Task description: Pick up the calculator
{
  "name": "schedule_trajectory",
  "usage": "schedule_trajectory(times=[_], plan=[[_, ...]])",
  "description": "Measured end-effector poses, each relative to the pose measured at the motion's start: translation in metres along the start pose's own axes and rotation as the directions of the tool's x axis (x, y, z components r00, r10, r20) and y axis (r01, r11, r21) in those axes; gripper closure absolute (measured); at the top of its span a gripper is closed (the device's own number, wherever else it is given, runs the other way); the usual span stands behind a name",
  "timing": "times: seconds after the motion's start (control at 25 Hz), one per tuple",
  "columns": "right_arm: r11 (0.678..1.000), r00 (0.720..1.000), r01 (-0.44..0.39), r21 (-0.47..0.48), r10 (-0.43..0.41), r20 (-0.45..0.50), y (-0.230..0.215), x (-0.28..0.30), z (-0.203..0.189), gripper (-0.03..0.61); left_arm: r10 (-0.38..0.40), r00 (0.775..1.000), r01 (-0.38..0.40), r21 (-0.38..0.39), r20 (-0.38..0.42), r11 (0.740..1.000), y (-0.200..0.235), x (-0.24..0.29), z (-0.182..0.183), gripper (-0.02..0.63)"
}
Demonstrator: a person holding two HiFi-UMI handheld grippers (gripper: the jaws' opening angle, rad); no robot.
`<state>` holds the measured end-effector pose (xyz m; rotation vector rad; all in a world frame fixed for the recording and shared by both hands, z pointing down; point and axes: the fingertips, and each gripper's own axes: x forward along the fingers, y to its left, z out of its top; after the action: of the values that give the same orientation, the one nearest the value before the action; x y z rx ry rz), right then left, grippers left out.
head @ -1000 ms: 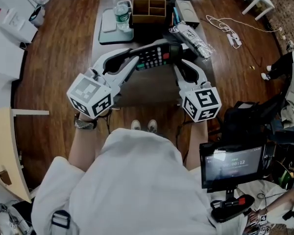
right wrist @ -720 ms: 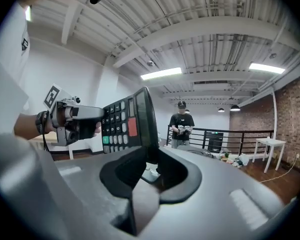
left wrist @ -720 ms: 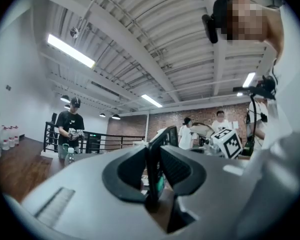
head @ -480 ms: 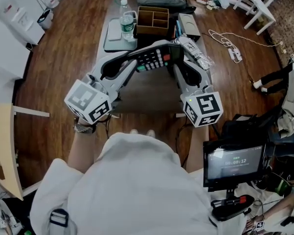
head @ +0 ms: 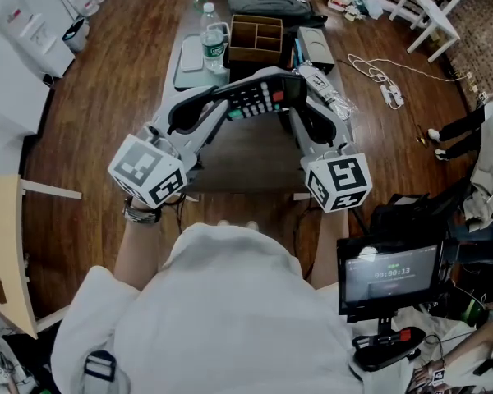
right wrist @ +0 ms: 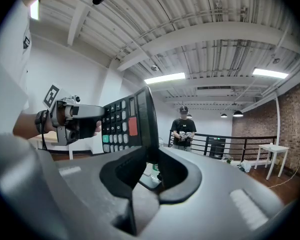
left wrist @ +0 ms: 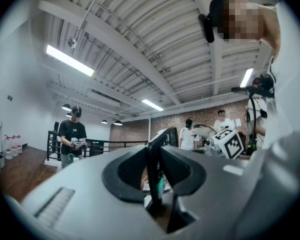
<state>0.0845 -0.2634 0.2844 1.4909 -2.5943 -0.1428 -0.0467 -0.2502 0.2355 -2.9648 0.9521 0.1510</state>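
calculator (head: 259,97): up off the bench (head: 246,161), above its middle | left tongs (head: 228,105): clenched on calculator's left end | right tongs (head: 297,98): clenched on its right end | handling: likely light, stiff, smooth plastic casing; best gripped by the edges, clear of keys and screen

A dark wood floor (head: 99,113) ran under a long grey tabletop (head: 246,158). Overhead, a white beamed ceiling (right wrist: 215,39) carried strip lights (left wrist: 70,60). One wall was brick (right wrist: 292,129), another white (left wrist: 20,109). A black railing (right wrist: 235,145) stood near a small white table (right wrist: 273,150).
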Motion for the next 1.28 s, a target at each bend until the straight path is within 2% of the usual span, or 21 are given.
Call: schedule_trajectory(times=[0.32, 0.56, 0.76, 1.0, 1.16, 1.28], plan=[[1.0, 1.0, 0.011, 0.002, -0.011, 0.009, 0.003, 0.006, 0.003, 0.505, 0.002, 1.0, -0.002, 0.002, 0.008, 1.0, 0.007, -0.004, 0.001, 0.52], [0.999, 0.999, 0.032, -0.01, -0.032, 0.003, 0.014, 0.014, 0.005, 0.503, -0.023, 1.0, 0.023, -0.035, -0.005, 0.999, 0.019, -0.011, 0.0, 0.519], [0.998, 0.998, 0.061, 0.008, -0.061, -0.013, 0.015, 0.011, -0.004, 0.503, -0.054, 0.999, 0.053, -0.038, -0.005, 0.998, 0.019, -0.008, -0.005, 0.518], [0.997, 0.997, 0.076, 0.021, -0.076, -0.013, 0.02, -0.005, -0.001, 0.503, -0.066, 0.998, 0.066, -0.026, 0.011, 0.997, 0.005, -0.013, 0.001, 0.518], [0.997, 0.997, 0.071, 0.023, -0.071, -0.001, 0.024, -0.024, 0.006, 0.503, -0.048, 0.998, 0.048, 0.001, 0.034, 0.999, -0.012, -0.023, 0.005, 0.518], [0.999, 0.999, 0.051, 0.009, -0.051, 0.004, 0.032, -0.044, 0.002, 0.503, -0.03, 0.998, 0.03, -0.007, 0.049, 1.0, -0.033, -0.035, 0.0, 0.518]])
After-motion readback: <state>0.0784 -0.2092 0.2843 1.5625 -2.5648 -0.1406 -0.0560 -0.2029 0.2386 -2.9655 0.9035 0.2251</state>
